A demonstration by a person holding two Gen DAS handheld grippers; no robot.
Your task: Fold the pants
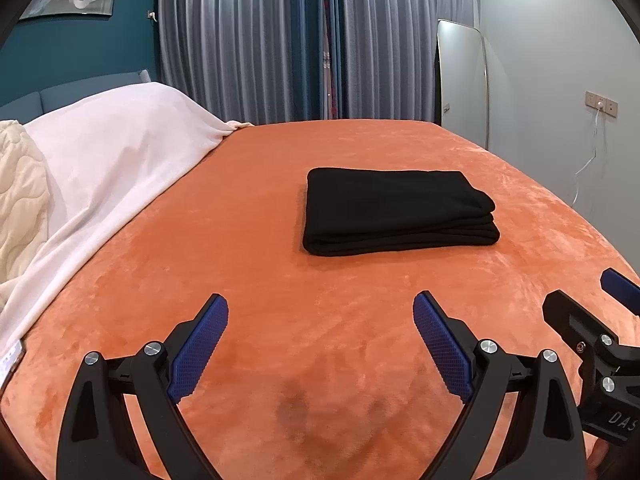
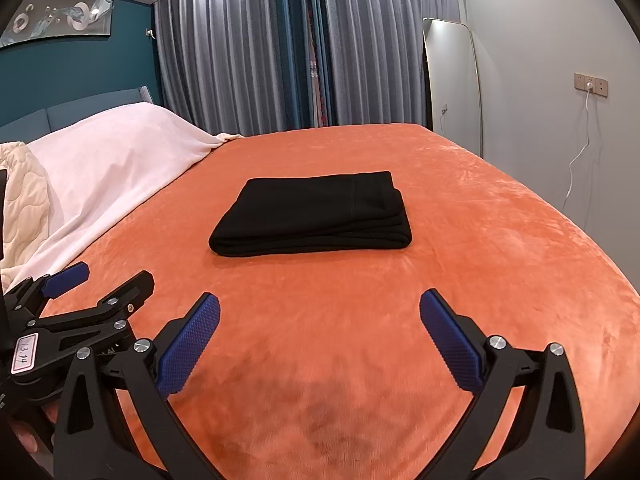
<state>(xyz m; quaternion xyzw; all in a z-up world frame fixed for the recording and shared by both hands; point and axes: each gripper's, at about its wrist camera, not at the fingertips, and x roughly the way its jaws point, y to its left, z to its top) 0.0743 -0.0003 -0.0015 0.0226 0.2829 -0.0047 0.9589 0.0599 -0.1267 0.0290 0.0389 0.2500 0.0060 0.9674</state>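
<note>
Black pants (image 1: 396,210) (image 2: 316,214) lie folded into a neat flat rectangle in the middle of the orange bedspread (image 1: 240,240) (image 2: 480,240). My left gripper (image 1: 320,308) hovers open over the near part of the bed, well short of the pants, with nothing between its blue pads. My right gripper (image 2: 320,304) is open too, at about the same distance, and holds nothing. Each gripper shows at the edge of the other's view: the right gripper (image 1: 588,300) and the left gripper (image 2: 108,276).
A white blanket (image 1: 120,152) (image 2: 116,152) and a quilted cream cover (image 1: 20,192) lie over the left side of the bed. Grey curtains (image 1: 280,40), a standing mirror (image 1: 460,80) and a wall socket with a white cable (image 2: 588,88) are behind.
</note>
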